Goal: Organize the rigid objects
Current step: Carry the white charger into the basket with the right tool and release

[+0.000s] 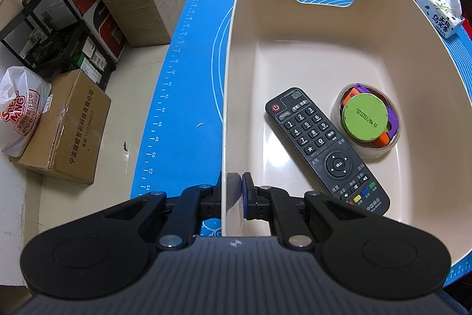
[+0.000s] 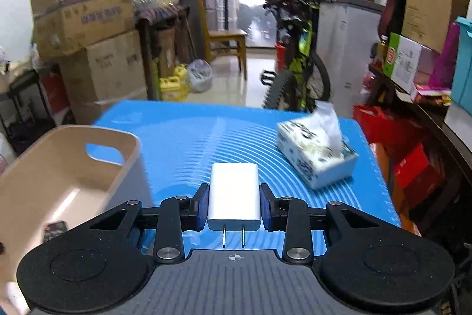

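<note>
**A:** What does your left wrist view give you?

**B:** Your left hand-held gripper (image 1: 234,197) is pinching the near wall of the cream plastic oval bin with a cut-out handle (image 1: 318,19), one finger outside the wall, the blue-padded one inside. The bin stands on the blue silicone mat with white ruler marks (image 1: 188,78) that covers the surface. You see two things in the bin: one black TV remote control with numbered keys (image 1: 321,146) lying flat, and just beside it one clear round tub with a green disc lid (image 1: 365,121), holding orange and purple pieces. At the far right of the mat sits one white printed tissue pack (image 1: 436,11).

**A:** And your right wrist view?

**B:** Only here do you see your right hand-held gripper (image 2: 234,204). Its blue pads are clamped on the two sides of one white rectangular wall charger (image 2: 234,197), its two metal prongs pointing back toward the camera. You hold the charger above the mat (image 2: 206,132), to the right of the bin (image 2: 59,167) and outside it. The bin's inside is mostly cut off here; a dark shape at its bottom is too blurred to name. The tissue pack (image 2: 318,155) lies ahead and to the right, apart from the charger.
</note>
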Motion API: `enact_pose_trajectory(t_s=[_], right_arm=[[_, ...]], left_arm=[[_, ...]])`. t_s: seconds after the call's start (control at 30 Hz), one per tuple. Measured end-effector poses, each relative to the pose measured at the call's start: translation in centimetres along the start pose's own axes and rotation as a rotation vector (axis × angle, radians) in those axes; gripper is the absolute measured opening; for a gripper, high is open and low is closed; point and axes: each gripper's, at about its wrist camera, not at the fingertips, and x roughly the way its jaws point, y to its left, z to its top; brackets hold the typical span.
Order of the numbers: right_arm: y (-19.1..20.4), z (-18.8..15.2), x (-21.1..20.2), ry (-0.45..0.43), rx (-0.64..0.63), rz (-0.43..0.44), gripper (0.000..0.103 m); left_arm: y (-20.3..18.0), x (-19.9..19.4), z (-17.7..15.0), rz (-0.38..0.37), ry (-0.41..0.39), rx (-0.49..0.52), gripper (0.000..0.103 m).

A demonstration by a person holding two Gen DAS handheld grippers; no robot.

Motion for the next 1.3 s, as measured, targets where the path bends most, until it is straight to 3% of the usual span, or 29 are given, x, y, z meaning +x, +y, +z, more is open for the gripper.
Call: enact_pose_trajectory(t_s=[0.33,0.53,0.67,0.83,1.3], right_arm=[[6.8,1.2,-1.5,-0.023,-0.078,0.161,0.043],[11.0,0.6,-1.1,0.008,-0.133,0.223,0.043],[13.4,0.0,0.1,0.114,-0.175,0.285,0.043],[15.8,-1.2,1.4,0.22,-0.239,0.302,0.043],[18.8,-3.5,4.0,0.413,-0.376,0.32,0.042]], left_arm=[[0.0,0.0,0.0,0.001,-0.002,0.0,0.011],[0.1,-0.2,0.1,-0.003,-0.002,0.001,0.011],[0.0,-0.1,0.0,-0.002,-0.004,-0.001,0.011],[0.0,-0.1,0.0,-0.005,-0.004,0.003,0.011],[0.0,0.1,-0.1,0.0,-0.005,0.006,0.011]])
